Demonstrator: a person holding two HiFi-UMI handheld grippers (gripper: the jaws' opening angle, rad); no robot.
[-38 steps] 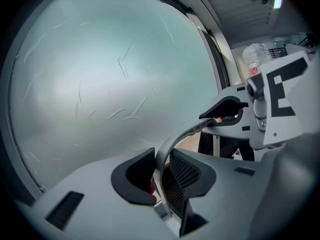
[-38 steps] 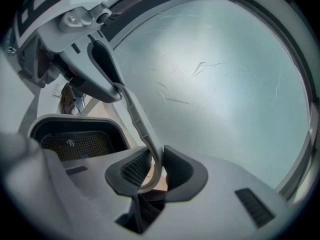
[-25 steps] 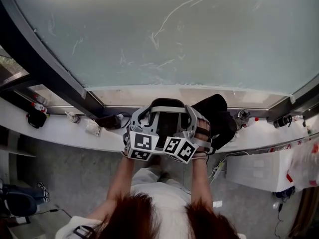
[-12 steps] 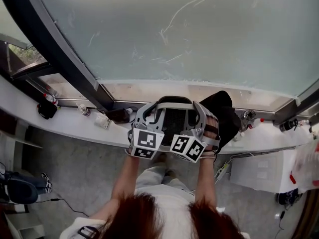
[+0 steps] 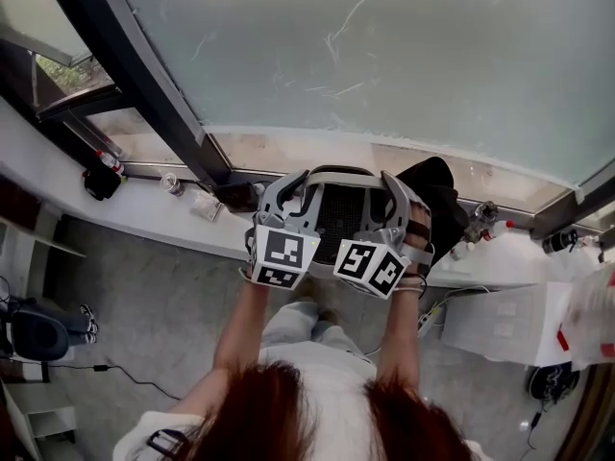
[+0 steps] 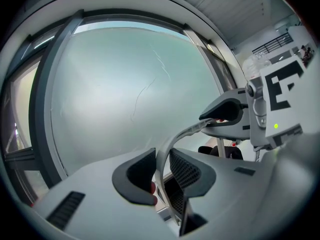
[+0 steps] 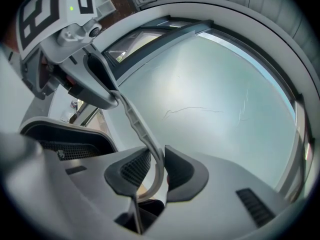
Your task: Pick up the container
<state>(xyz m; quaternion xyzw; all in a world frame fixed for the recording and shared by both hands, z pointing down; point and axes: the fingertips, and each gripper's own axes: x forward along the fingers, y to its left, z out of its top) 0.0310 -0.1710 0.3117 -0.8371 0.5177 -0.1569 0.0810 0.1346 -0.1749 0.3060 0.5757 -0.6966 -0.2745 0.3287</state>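
Note:
A grey container (image 5: 336, 214) with a dark mesh inside hangs in the air in front of the window sill, held at both sides by its pale curved rim. My left gripper (image 5: 277, 198) is shut on the left part of the rim (image 6: 165, 151), which runs between its ribbed pads (image 6: 187, 171). At the other side, my right gripper (image 5: 396, 200) grips the rim (image 7: 145, 139) between its pads (image 7: 132, 169); these jaws have just been opening a little, with the rim still between them. Each gripper shows in the other's view: the right gripper (image 6: 227, 118) and the left gripper (image 7: 95, 86).
A black bag (image 5: 444, 209) lies on the white sill (image 5: 144, 209) just right of the container. Small bottles (image 5: 171, 184) stand along the sill. A dark window post (image 5: 135, 75) slants at the left, with frosted glass (image 5: 404, 56) ahead. A white box (image 5: 490, 325) sits low at the right.
Both grippers have risen together with the container, away from the sill and towards the window glass. The grip on the rim looks the same.

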